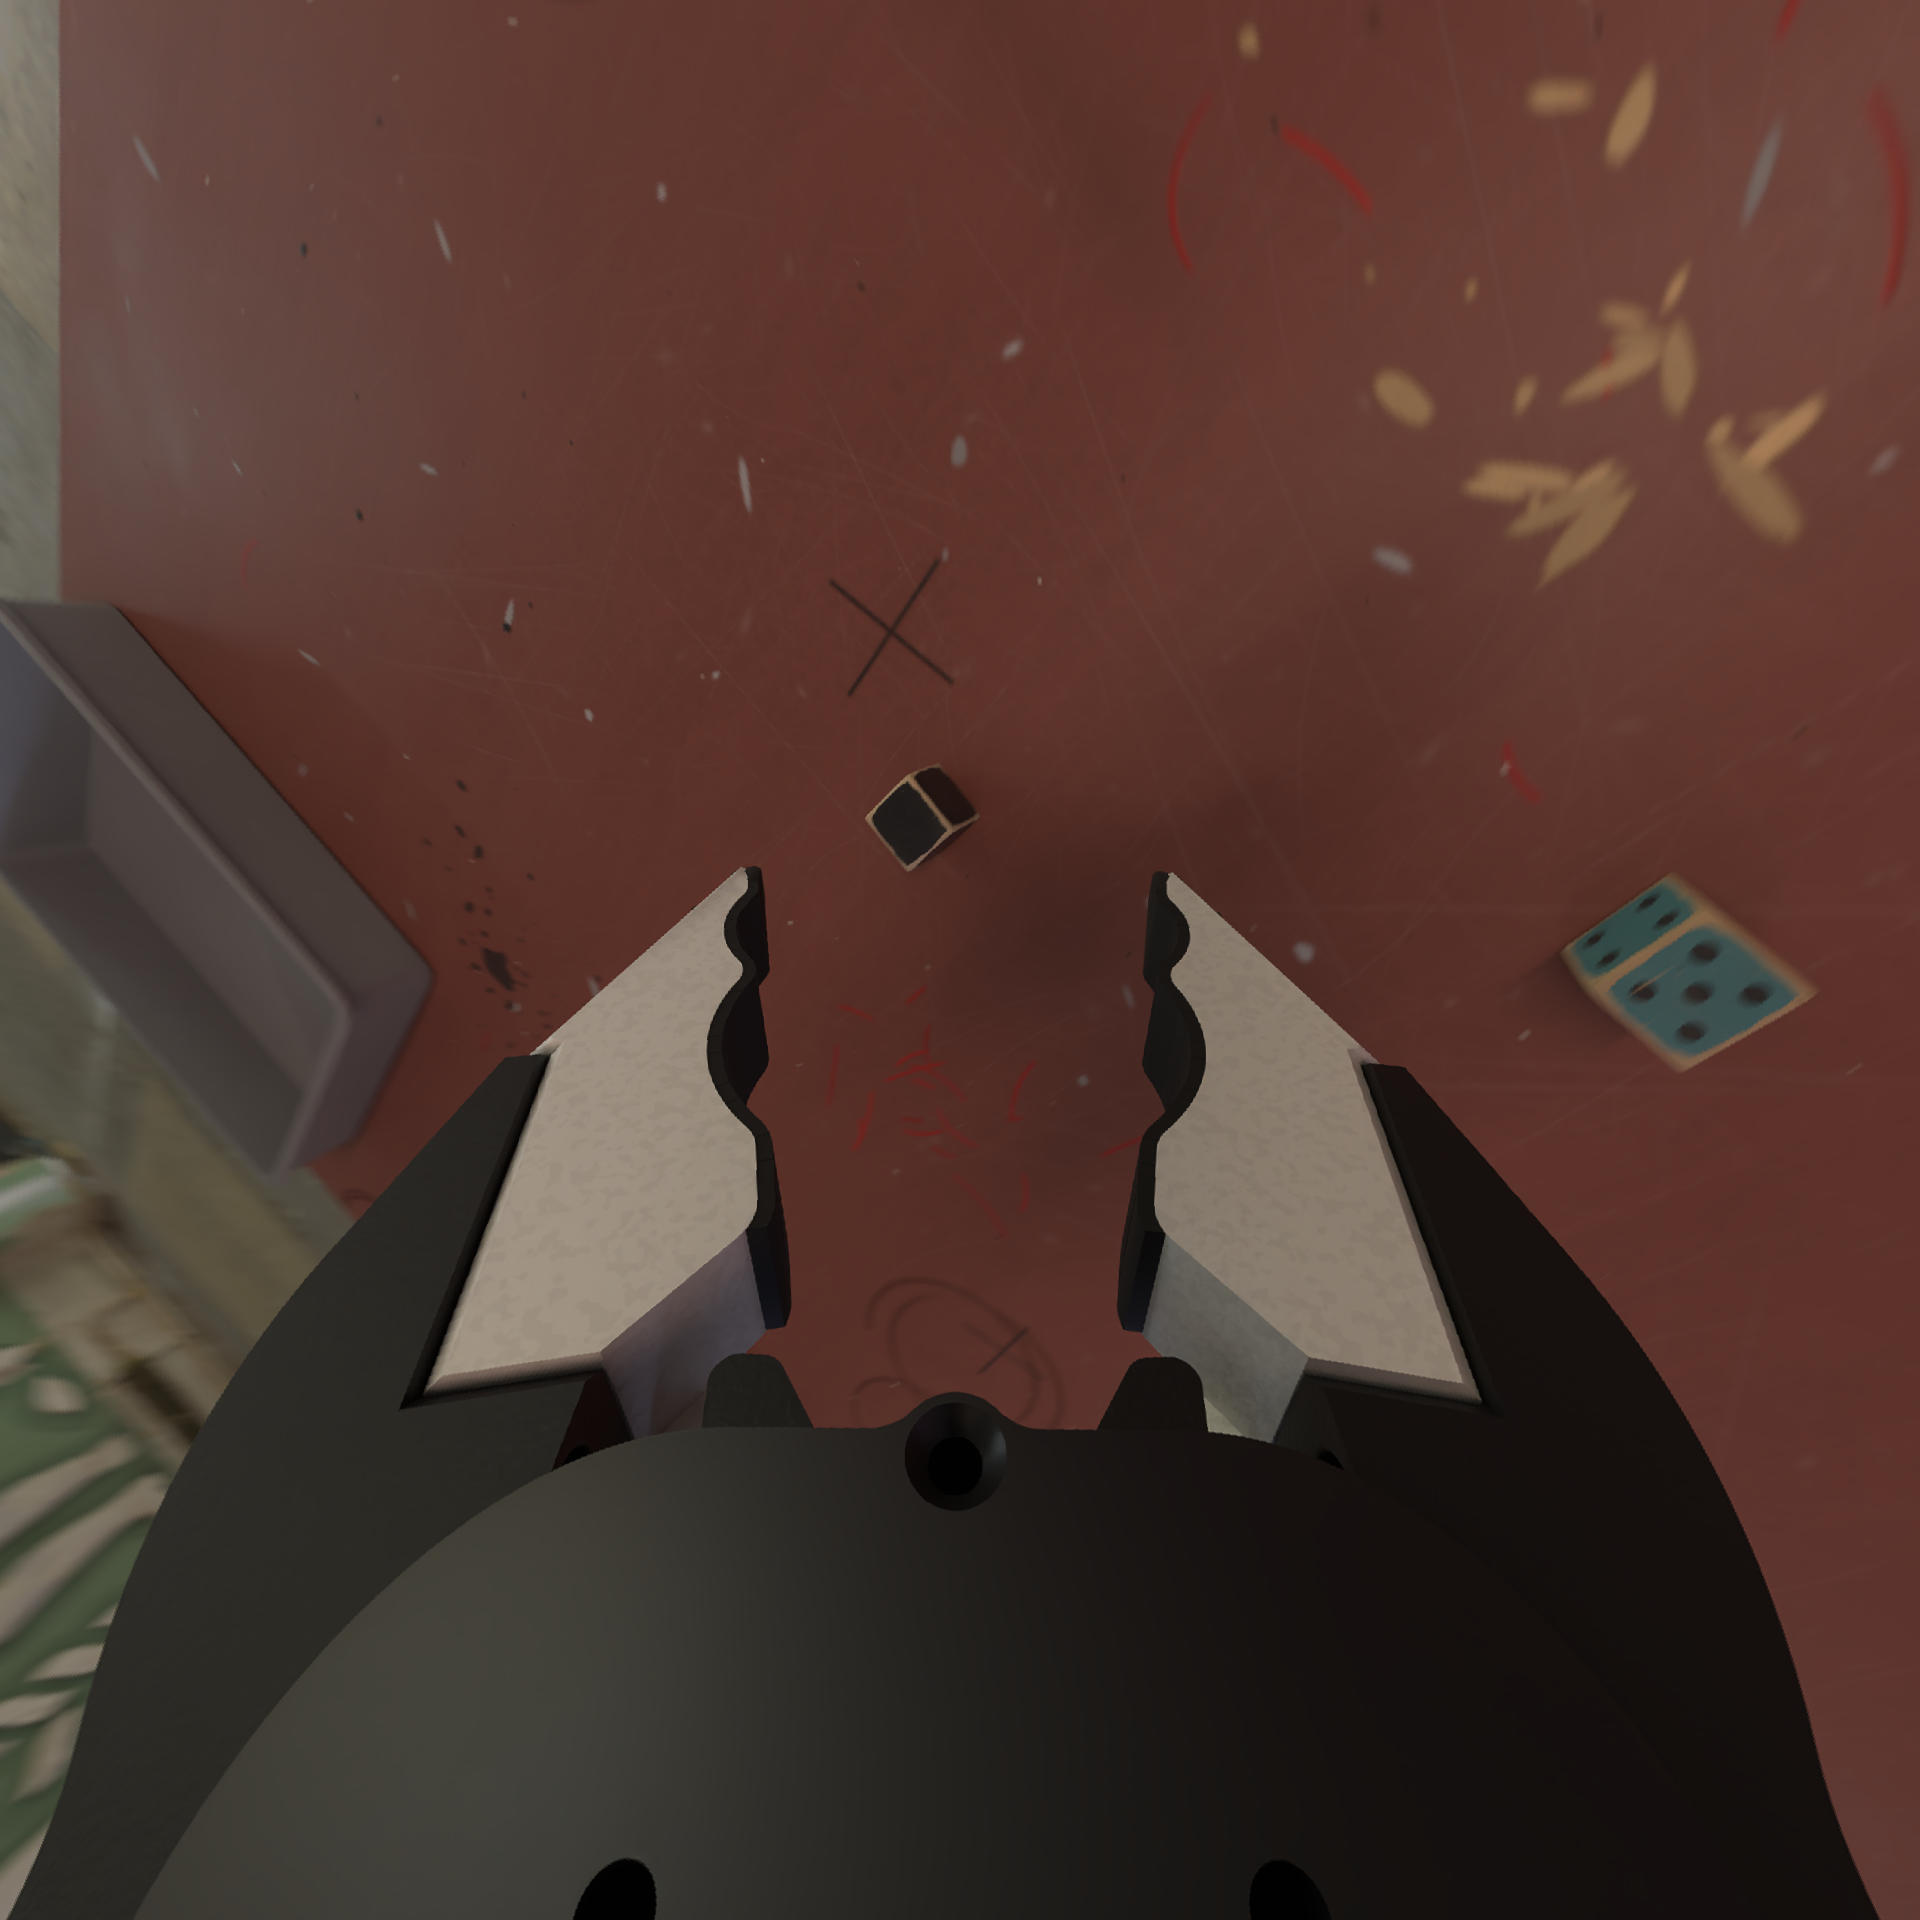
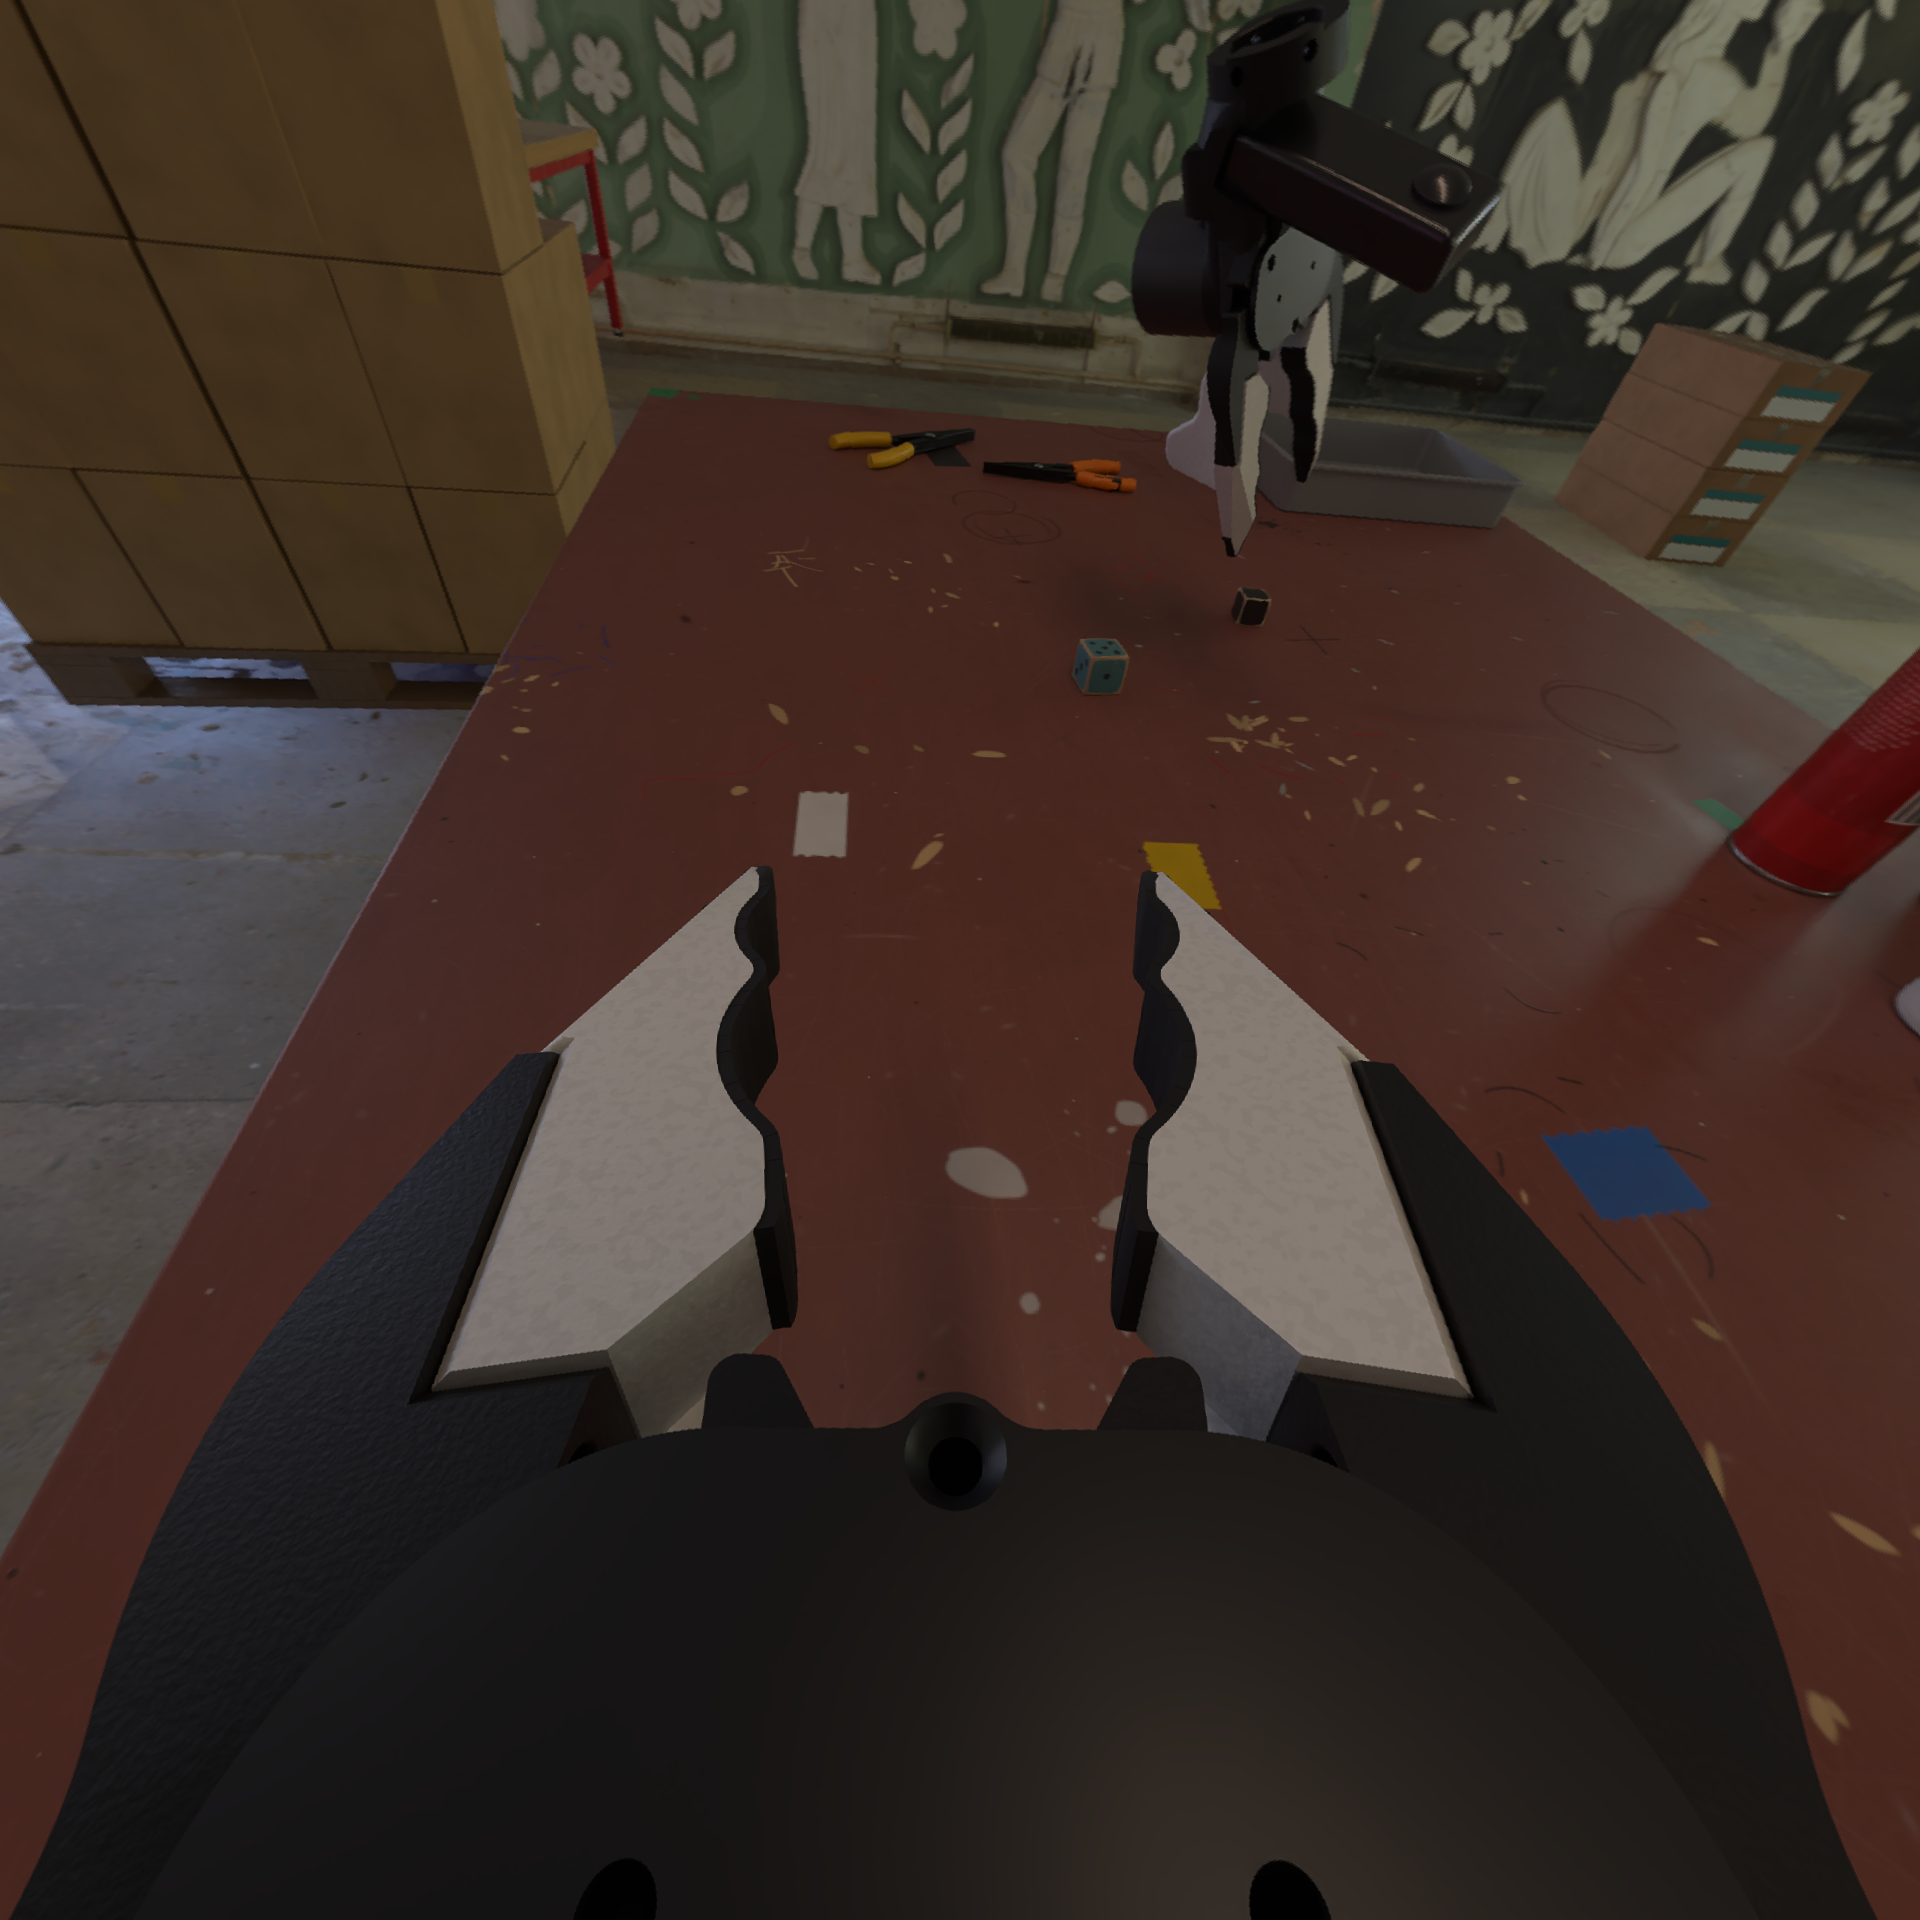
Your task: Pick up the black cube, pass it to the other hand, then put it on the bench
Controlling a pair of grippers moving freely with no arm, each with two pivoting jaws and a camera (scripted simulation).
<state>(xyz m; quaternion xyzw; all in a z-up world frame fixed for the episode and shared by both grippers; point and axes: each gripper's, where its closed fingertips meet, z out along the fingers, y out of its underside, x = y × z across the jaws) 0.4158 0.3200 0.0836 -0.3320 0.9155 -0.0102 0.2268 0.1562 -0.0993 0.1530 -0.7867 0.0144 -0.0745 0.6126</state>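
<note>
The black cube (image 1: 920, 818), small with pale edges, rests on the red-brown bench (image 1: 727, 364). My left gripper (image 1: 956, 878) is open and empty, pointing down at the bench, with the cube just beyond its fingertips and slightly left of centre. In the right wrist view the cube (image 2: 1250, 606) sits far off on the bench (image 2: 935, 987), and the left gripper (image 2: 1265, 509) hangs above and just behind it. My right gripper (image 2: 956, 878) is open and empty, low over the near part of the bench, far from the cube.
A teal dotted die (image 1: 1685, 968) (image 2: 1100, 665) lies near the cube. A grey tray (image 1: 197, 883) (image 2: 1392, 473) sits at the bench edge. Two pliers (image 2: 902, 445) (image 2: 1060, 473) lie at the far end. A red can (image 2: 1839, 790) stands on the right. Cardboard boxes (image 2: 260, 312) stack to the left.
</note>
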